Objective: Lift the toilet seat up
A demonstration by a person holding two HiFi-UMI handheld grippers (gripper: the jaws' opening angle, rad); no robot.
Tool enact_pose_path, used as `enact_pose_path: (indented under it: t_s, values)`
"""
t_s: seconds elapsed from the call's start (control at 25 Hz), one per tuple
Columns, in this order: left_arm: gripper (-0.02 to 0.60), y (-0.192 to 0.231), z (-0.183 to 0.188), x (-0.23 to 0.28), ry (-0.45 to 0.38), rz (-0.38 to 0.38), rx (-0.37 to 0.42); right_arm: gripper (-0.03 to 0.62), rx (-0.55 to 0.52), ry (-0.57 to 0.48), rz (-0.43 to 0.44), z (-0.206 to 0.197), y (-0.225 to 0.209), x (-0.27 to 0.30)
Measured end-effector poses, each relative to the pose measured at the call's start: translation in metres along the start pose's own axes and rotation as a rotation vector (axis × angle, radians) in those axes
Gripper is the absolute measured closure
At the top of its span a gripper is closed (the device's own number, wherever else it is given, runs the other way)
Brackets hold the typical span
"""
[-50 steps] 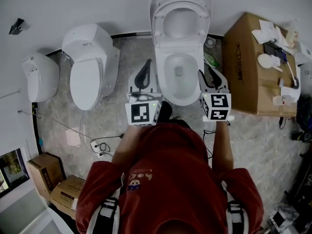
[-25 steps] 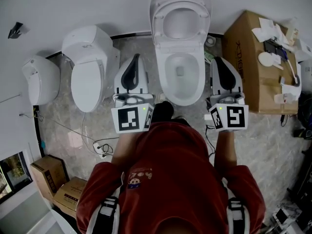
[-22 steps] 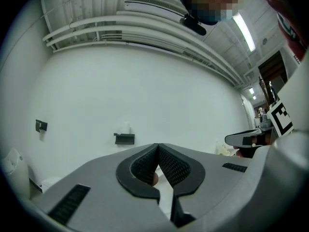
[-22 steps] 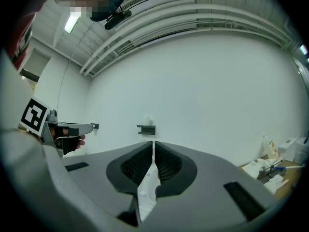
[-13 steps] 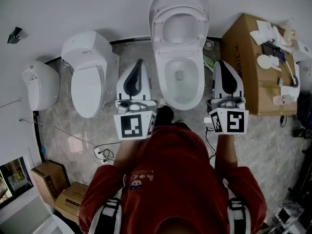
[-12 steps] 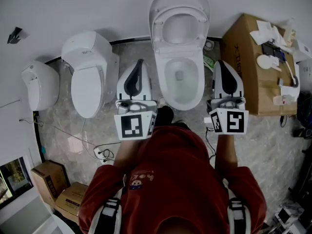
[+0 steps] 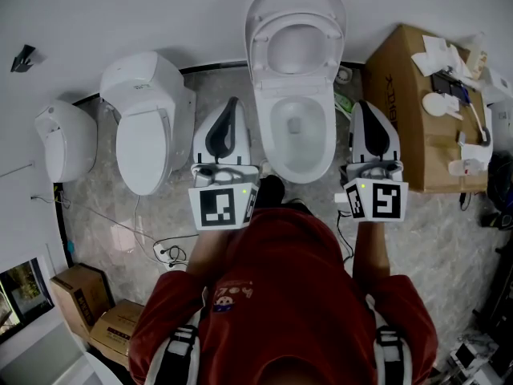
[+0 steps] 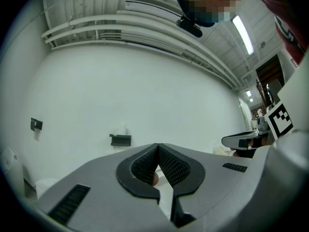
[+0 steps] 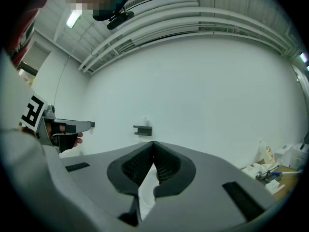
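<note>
In the head view the white toilet (image 7: 295,131) stands against the wall, its bowl uncovered. Its seat and lid (image 7: 295,38) both stand raised against the wall. My left gripper (image 7: 231,103) hangs beside the bowl's left side, apart from it, pointing at the wall. My right gripper (image 7: 361,107) hangs likewise at the bowl's right side. In the left gripper view the left gripper (image 8: 157,147) has its jaws shut with nothing between them. The right gripper (image 9: 153,143) in its own view is also shut and empty.
A second toilet (image 7: 144,131) with its lid down stands left of the first, and a small white unit (image 7: 60,139) further left. A cardboard box (image 7: 405,103) with loose items on top sits right. Cables (image 7: 164,247) lie on the floor. Small boxes (image 7: 80,295) sit lower left.
Two seconds ago both grippers were close against the bowl's sides; they have since drawn outward, away from it. Over the last half second nothing visibly moved.
</note>
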State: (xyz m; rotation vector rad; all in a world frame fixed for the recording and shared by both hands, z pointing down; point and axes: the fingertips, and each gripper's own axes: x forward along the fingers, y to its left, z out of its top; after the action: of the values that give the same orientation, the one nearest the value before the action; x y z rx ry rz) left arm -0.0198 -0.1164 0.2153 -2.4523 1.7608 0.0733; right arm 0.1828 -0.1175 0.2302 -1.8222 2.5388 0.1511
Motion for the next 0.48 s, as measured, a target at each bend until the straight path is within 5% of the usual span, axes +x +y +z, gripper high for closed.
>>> enact_pose_path:
  t_s: [0.48]
  values:
    - [0.572,-0.005,-0.001,0.007,0.004,-0.002,-0.010,0.580,0.019,0.005,-0.017,-0.002,-0.012,0.002]
